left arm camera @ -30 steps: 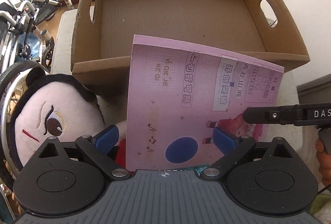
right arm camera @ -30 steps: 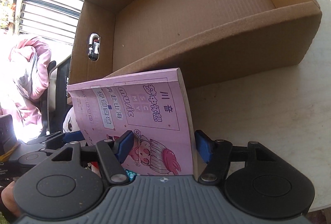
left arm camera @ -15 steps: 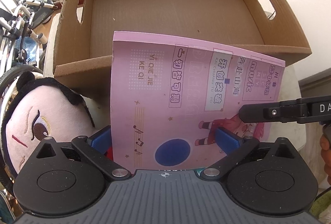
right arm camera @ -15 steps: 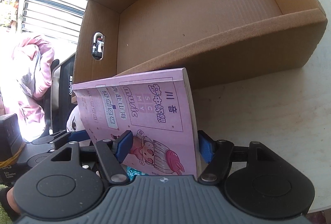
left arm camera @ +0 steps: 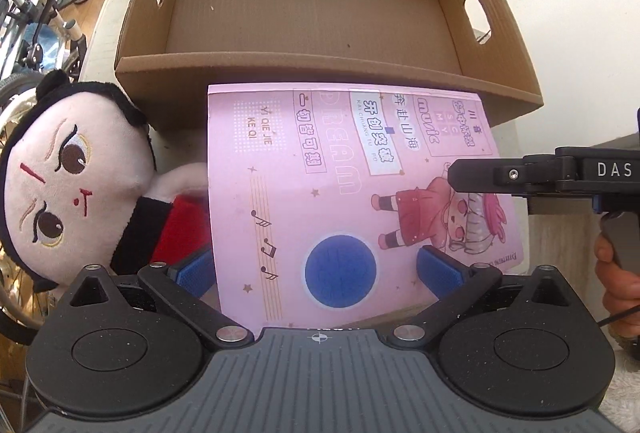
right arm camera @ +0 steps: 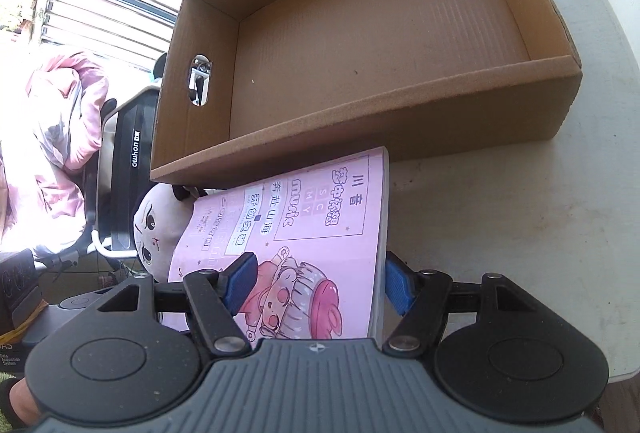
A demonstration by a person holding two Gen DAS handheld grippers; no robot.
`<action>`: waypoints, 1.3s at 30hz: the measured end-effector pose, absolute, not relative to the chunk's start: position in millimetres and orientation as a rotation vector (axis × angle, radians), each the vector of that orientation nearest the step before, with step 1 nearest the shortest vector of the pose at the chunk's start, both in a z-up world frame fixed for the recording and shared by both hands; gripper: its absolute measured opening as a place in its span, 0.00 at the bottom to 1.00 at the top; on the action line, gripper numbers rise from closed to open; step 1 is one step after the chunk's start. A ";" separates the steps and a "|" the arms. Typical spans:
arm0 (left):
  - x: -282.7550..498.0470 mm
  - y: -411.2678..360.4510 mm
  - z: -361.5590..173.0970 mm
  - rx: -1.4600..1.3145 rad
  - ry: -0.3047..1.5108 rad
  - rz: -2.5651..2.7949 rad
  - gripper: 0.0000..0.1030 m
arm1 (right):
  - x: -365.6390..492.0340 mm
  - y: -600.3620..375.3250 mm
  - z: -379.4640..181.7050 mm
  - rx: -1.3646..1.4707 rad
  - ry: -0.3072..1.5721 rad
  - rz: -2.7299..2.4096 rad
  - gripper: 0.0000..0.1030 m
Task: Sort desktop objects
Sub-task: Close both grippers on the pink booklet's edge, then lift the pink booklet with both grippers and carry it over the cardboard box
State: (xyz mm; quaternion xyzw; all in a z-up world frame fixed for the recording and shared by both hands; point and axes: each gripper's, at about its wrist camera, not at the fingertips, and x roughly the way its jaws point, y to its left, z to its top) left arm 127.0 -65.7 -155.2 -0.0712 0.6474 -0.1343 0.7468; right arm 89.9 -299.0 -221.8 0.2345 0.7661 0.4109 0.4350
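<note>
The right gripper [right arm camera: 318, 285] clamps the pink book [left arm camera: 320, 173] near its spine, tilted just short of the cardboard box [left arm camera: 320, 67] rim; the left gripper [left arm camera: 318, 271], jaws just opened wide, straddles the cover's lower edge without pressing; the box's hollow lies open beyond

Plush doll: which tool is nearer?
Left. The left tool, jaws just opening around the pink book, is beside the plush doll; the right tool is across the book from it.

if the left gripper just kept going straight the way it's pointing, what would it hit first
Most likely the pink music notebook. It fills the space straight ahead of the left gripper, whose jaws stand wide with the cover between them. Beyond it stands the cardboard box. How far the cover is from the pads is unclear.
</note>
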 end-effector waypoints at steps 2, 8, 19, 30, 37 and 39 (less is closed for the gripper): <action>123.3 -66.0 -161.3 -0.165 1.427 -0.292 1.00 | 84.5 -297.1 -231.7 0.570 1.914 1.007 0.66; 116.1 -69.7 -180.4 -0.170 1.435 -0.273 0.99 | 69.6 -291.1 -253.4 0.542 1.922 0.978 0.63; 118.3 -75.1 -183.2 -0.123 1.423 -0.233 0.99 | 57.3 -292.1 -259.5 0.536 1.897 0.955 0.63; 134.9 -95.6 -211.7 -0.054 1.454 -0.199 1.00 | 58.5 -305.3 -265.7 0.551 1.920 0.901 0.73; 138.5 -107.9 -211.8 -0.018 1.450 -0.197 0.99 | 58.0 -291.8 -254.6 0.465 1.904 0.953 0.65; 140.0 -115.9 -211.5 0.005 1.452 -0.200 0.99 | 58.8 -289.8 -248.8 0.426 1.891 0.965 0.65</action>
